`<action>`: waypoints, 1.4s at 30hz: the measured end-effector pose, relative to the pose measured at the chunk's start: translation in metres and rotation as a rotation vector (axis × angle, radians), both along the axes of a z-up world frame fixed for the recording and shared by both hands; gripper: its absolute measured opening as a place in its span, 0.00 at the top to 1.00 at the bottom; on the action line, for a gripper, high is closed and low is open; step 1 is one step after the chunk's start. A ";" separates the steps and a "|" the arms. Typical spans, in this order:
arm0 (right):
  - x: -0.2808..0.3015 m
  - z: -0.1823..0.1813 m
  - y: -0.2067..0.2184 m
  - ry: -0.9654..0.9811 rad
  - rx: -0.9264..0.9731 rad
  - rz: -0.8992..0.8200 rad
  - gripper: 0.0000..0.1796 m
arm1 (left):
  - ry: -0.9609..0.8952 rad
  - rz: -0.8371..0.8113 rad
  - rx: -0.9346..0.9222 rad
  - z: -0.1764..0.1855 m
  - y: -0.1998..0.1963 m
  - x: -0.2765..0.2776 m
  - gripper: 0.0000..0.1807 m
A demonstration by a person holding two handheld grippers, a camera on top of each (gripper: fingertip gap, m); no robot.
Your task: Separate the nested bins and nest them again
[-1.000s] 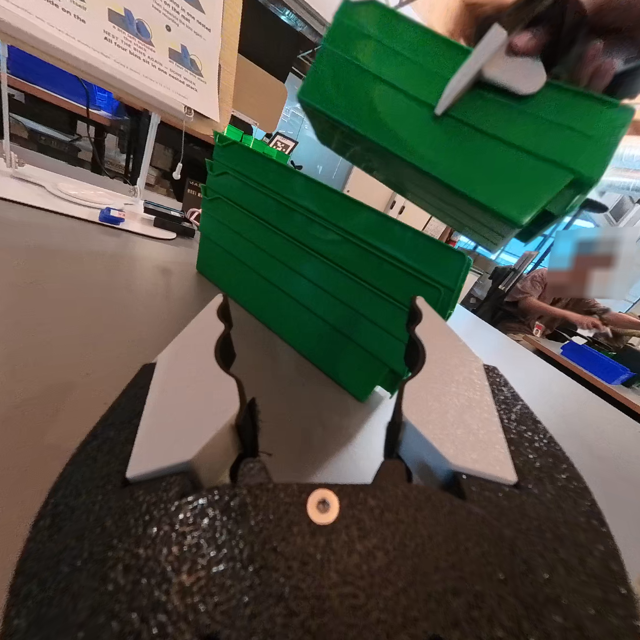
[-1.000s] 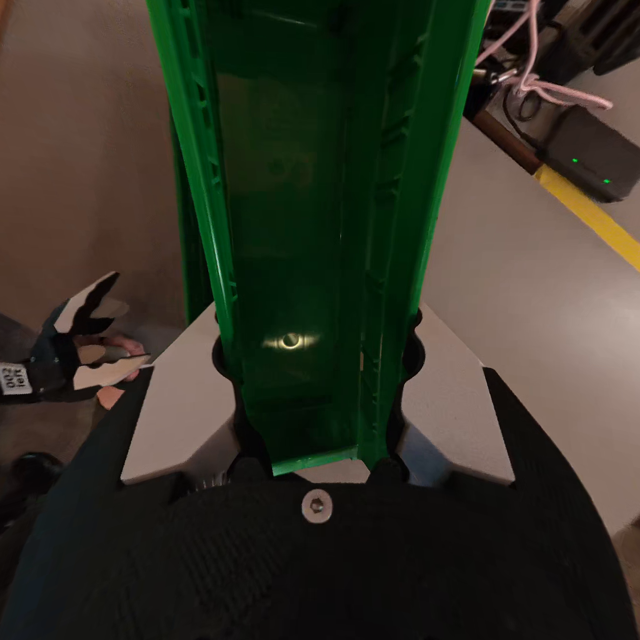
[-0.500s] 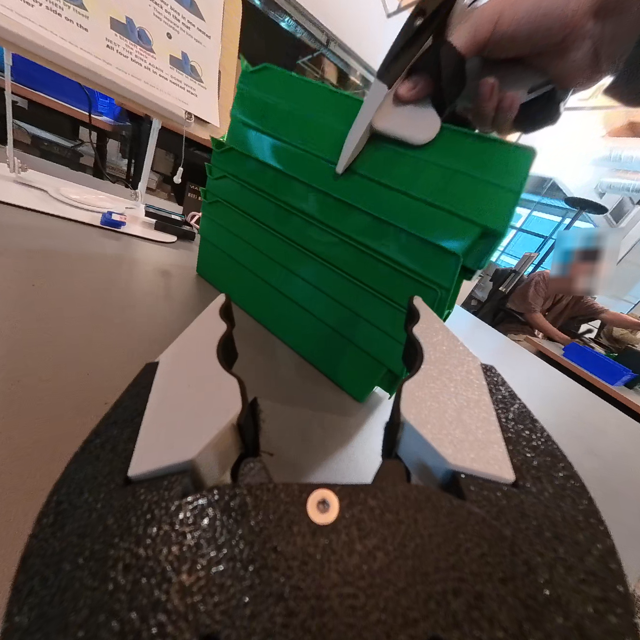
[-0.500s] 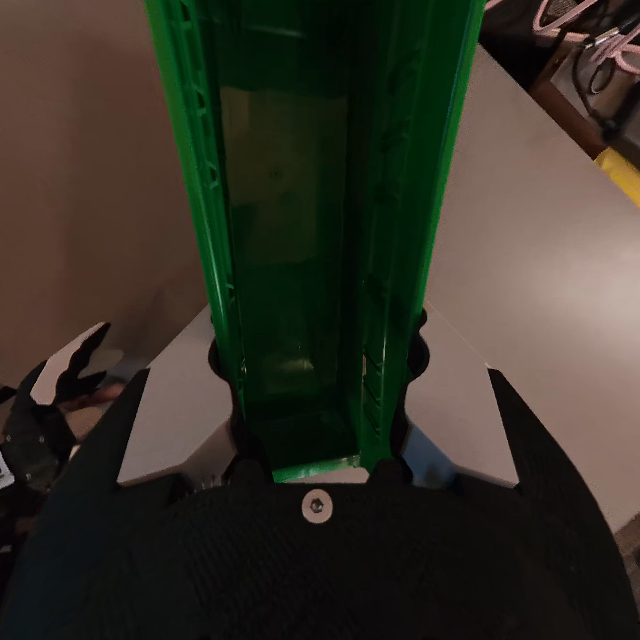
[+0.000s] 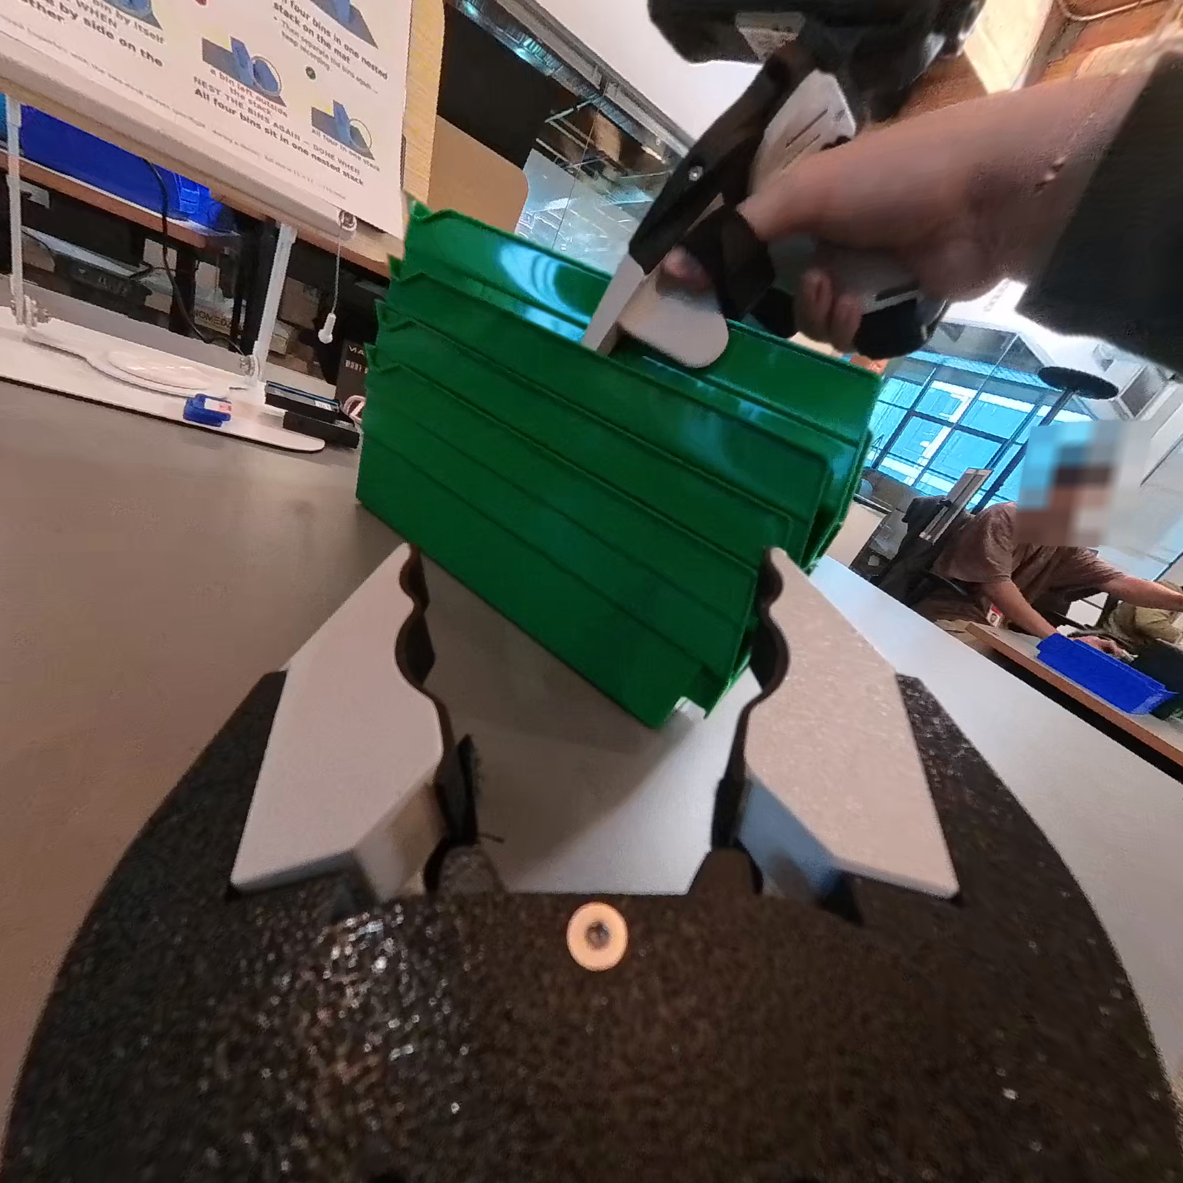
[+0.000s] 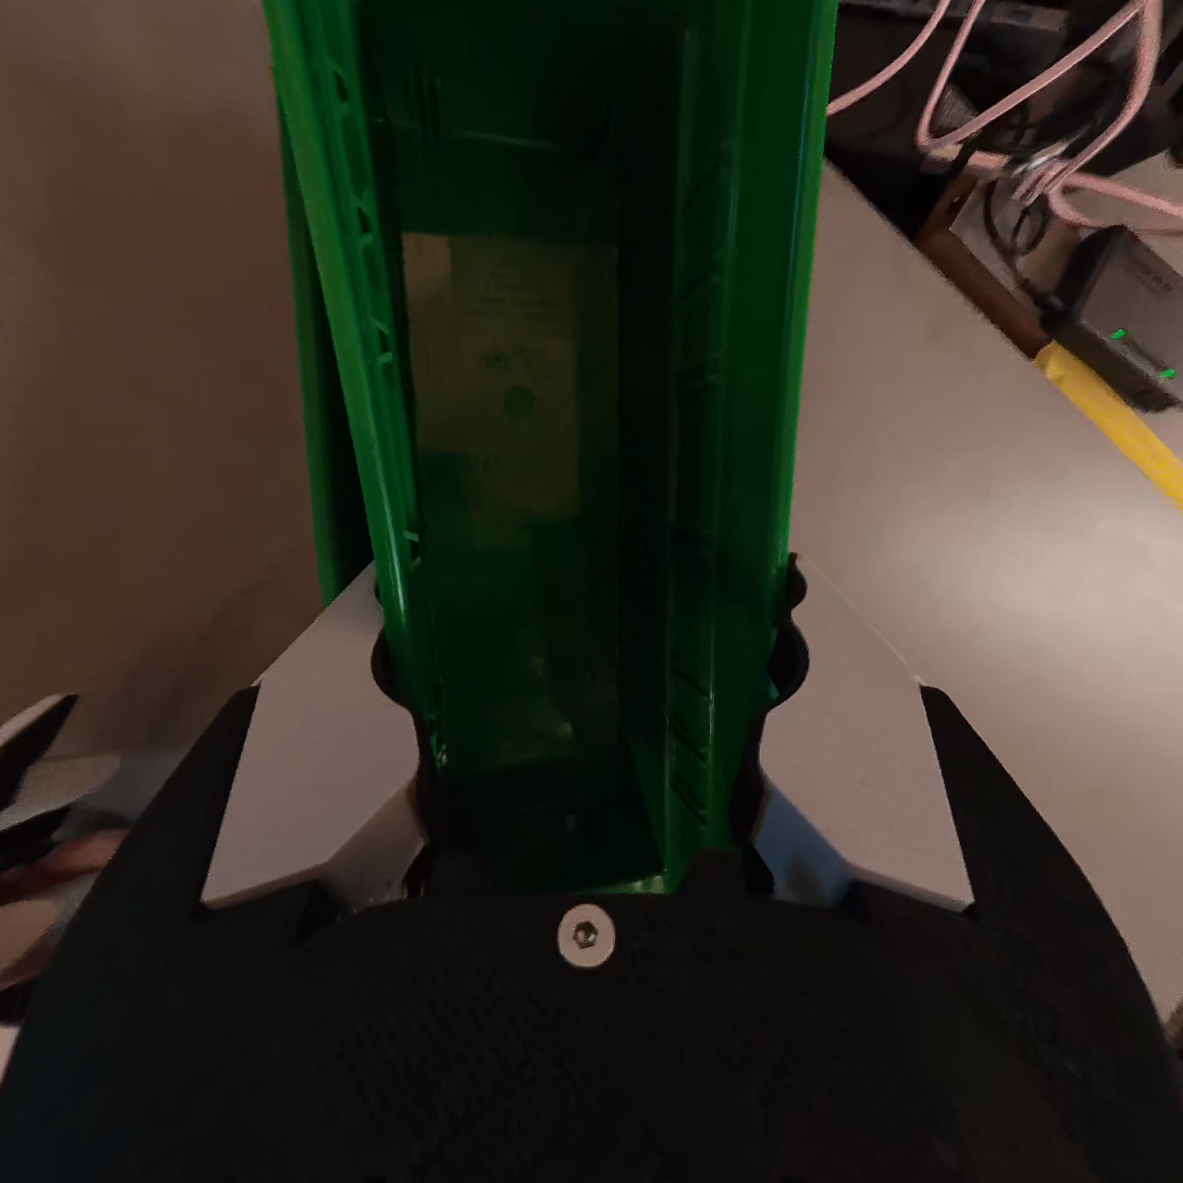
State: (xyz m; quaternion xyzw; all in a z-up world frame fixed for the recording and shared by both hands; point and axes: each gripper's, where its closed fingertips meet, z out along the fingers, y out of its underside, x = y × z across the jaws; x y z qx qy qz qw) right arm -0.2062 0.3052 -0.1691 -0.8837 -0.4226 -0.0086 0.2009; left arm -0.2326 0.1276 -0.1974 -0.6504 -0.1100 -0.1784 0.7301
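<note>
A stack of several nested green bins [image 5: 563, 512] stands on the grey table [image 5: 160, 608], just ahead of my left gripper [image 5: 589, 640]. The left gripper is open and empty, low over the table, with the stack's near corner between its fingertips. My right gripper [image 6: 586, 640] is shut on the top green bin [image 6: 512, 384], clasping its two long walls from outside. In the left wrist view the right gripper's finger [image 5: 666, 326] and a hand [image 5: 928, 211] sit on the top bin [image 5: 768, 378], which rests nested in the stack. The left gripper shows blurred at the right wrist view's left edge [image 6: 32, 736].
A white instruction board [image 5: 192, 77] on a white base [image 5: 128, 378] stands back left, with a small blue item [image 5: 205, 410] and black items [image 5: 307, 416]. A person [image 5: 1024, 576] sits at a far table with a blue bin [image 5: 1101, 672]. Cables [image 6: 1024, 128] and a black box [image 6: 1120, 320] lie beyond the table edge.
The right gripper has brought the top green bin down from the air at the upper right into the stack. The left gripper has stayed still and open.
</note>
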 end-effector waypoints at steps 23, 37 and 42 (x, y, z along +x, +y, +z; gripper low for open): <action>0.145 0.077 0.001 1.049 0.427 0.497 0.33 | 0.053 0.020 -0.006 0.000 0.001 0.004 0.40; 0.208 -0.025 0.039 0.850 1.000 0.737 0.37 | -0.025 0.052 0.021 0.001 -0.001 -0.010 0.38; 0.203 -0.028 0.037 0.853 0.971 0.752 0.41 | 0.048 -0.015 0.037 0.005 0.002 0.007 0.28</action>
